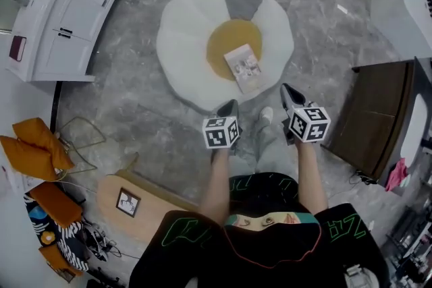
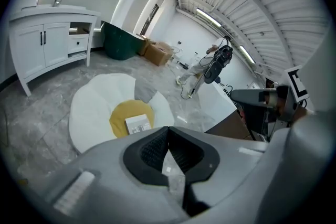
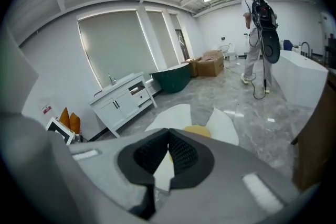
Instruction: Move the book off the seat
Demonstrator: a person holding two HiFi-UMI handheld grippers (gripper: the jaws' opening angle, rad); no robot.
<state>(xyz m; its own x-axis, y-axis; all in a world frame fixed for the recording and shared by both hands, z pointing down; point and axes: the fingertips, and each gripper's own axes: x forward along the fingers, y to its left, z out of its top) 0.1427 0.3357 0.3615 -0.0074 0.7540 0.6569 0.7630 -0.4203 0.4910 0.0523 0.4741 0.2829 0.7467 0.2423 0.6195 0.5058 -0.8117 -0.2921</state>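
Lying on the seat [image 1: 189,44], the book [image 1: 244,67] looks thin and light; pinch an edge. Closed and empty: left hand-held gripper [image 1: 231,104], right hand-held gripper [image 1: 286,90].

Polished grey stone look on the floor [image 1: 135,111], veined, shiny enough to throw back the ceiling lights. Soft matt cloth on the seat [image 1: 185,44], white and padded at the petals, mustard yellow at the middle. Smooth paper cover on the book [image 1: 244,67], faintly glossy. Matt grey plastic on the left gripper [image 2: 168,129] and the right gripper [image 3: 168,131], with black ribbed pads, rubbery in look, lining the jaws. Smooth white painted finish on the cabinet [image 1: 67,23]. Pale, smooth wood on the board [image 1: 135,206]. Dark wood grain, matt, on the brown unit [image 1: 378,118]. Crumpled, matt orange cloth [image 1: 30,145] near the wall.
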